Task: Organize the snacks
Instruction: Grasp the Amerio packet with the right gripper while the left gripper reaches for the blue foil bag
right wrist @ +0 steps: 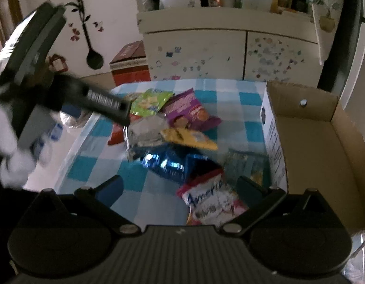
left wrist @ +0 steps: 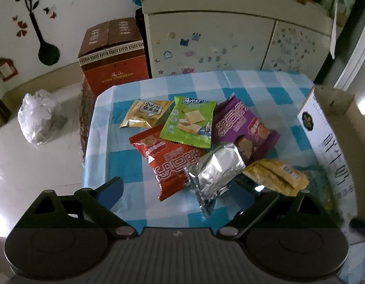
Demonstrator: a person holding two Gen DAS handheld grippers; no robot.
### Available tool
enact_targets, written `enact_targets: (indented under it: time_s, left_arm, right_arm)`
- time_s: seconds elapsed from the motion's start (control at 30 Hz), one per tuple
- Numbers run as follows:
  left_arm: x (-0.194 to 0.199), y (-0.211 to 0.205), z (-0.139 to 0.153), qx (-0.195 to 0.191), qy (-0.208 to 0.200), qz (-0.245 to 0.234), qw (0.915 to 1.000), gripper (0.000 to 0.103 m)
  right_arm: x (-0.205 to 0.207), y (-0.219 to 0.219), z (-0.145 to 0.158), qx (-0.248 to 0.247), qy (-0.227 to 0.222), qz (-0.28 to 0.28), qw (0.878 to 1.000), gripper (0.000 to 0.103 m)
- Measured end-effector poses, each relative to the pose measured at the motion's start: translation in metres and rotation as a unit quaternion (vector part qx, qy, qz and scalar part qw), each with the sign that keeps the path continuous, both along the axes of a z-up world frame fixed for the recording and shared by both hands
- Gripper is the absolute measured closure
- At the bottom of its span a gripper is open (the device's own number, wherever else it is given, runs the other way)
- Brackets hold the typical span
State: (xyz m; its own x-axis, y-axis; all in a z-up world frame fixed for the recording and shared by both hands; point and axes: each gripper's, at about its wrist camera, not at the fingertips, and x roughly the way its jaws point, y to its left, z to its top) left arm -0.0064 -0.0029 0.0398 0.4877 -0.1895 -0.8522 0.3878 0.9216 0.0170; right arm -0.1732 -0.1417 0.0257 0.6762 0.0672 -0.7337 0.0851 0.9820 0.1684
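Left hand-held gripper [left wrist: 180,189]: jaws spread wide, clamped on nothing, with a silver foil packet [left wrist: 215,175] lying between its fingers on the checked surface [left wrist: 125,158]. Right hand-held gripper [right wrist: 180,189]: likewise wide open and empty, a pink-and-white snack packet [right wrist: 210,203] lying between its fingers. Beyond these, red [left wrist: 170,163], yellow [left wrist: 274,177], green [left wrist: 189,123], purple [left wrist: 244,127] and gold [left wrist: 144,113] packets lie overlapping mid-surface, and an open cardboard box [right wrist: 324,146] stands at the surface's right edge.
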Motion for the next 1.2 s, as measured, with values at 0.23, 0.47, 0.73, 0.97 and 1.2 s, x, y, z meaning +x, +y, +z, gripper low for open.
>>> enact_targets:
  time_s: [0.23, 0.47, 0.73, 0.97, 1.2]
  left_arm:
    - [0.001, -0.003, 0.004, -0.025, 0.005, 0.010, 0.9996, 0.003]
    - [0.006, -0.005, 0.002, -0.041, 0.015, 0.023, 0.9988, 0.003]
    - [0.007, -0.017, -0.003, -0.049, 0.026, 0.019, 0.9983, 0.002]
    - [0.010, -0.022, -0.008, -0.050, 0.030, 0.026, 0.9979, 0.002]
    - [0.013, -0.021, -0.010, -0.055, 0.035, 0.029, 0.9975, 0.002]
  right_arm:
    - [-0.004, 0.007, -0.019, -0.012, 0.014, 0.012, 1.000, 0.008]
    - [0.010, -0.005, -0.036, -0.011, 0.015, -0.034, 0.999, 0.009]
    - [0.031, -0.024, -0.055, 0.001, 0.046, -0.098, 0.994, 0.008]
    - [0.039, -0.005, -0.062, 0.063, 0.065, -0.038, 0.995, 0.006]
    - [0.030, 0.010, -0.051, 0.095, 0.049, 0.054, 0.993, 0.007]
